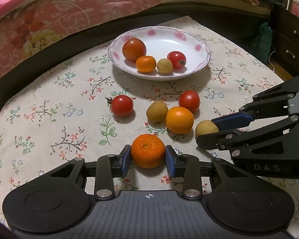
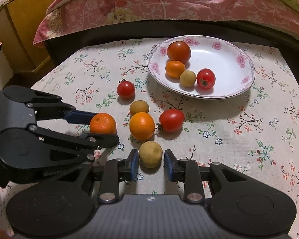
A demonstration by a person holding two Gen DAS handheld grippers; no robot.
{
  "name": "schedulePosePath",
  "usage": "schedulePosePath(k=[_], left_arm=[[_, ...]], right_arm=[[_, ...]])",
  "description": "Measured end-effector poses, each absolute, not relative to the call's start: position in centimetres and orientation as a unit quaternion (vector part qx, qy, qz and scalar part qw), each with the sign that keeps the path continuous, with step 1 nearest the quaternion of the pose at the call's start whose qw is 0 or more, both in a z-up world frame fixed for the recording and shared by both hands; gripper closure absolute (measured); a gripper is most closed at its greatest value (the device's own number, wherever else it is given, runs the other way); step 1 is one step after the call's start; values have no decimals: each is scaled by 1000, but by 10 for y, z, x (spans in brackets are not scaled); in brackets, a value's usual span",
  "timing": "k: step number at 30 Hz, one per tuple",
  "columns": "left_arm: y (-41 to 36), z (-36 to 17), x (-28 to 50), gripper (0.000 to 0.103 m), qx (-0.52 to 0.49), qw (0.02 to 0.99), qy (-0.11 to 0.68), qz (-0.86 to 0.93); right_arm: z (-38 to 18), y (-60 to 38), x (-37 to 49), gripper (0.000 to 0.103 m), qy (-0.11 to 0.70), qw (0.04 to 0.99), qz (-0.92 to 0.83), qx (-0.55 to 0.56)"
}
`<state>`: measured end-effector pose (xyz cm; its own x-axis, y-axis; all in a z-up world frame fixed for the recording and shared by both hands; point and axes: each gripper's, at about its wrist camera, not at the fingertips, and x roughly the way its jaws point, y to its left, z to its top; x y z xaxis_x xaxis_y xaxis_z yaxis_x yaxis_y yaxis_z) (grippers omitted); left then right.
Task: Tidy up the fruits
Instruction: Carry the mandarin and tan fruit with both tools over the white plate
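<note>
Currently, the left hand-held gripper point(image 1: 148, 157) is closed on a mandarin point(image 1: 148, 151), blue pads pressing its two sides while the fruit sits on the surface point(image 1: 49, 107). The right hand-held gripper point(image 2: 151, 164) brackets a small brown fruit point(image 2: 150, 154); its pads stand narrowly apart with a slim gap each side, so no firm hold is evident. Both fruits lie nearest the person, probably chosen for easy reach. The plate point(image 1: 201, 39) at the far side already holds four fruits and likely serves as the collection point. Four loose fruits lie between.
</note>
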<state>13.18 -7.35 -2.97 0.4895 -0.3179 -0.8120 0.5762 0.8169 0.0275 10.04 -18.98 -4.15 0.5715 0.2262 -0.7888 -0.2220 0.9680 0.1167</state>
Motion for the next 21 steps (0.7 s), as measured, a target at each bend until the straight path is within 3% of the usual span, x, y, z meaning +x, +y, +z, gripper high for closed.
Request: schedulePosePath(k=[21], left_arm=[[-77, -11, 130, 60, 139, 859, 413, -268]], right_arm=[[-22, -193, 93, 77, 427, 895, 124, 13]])
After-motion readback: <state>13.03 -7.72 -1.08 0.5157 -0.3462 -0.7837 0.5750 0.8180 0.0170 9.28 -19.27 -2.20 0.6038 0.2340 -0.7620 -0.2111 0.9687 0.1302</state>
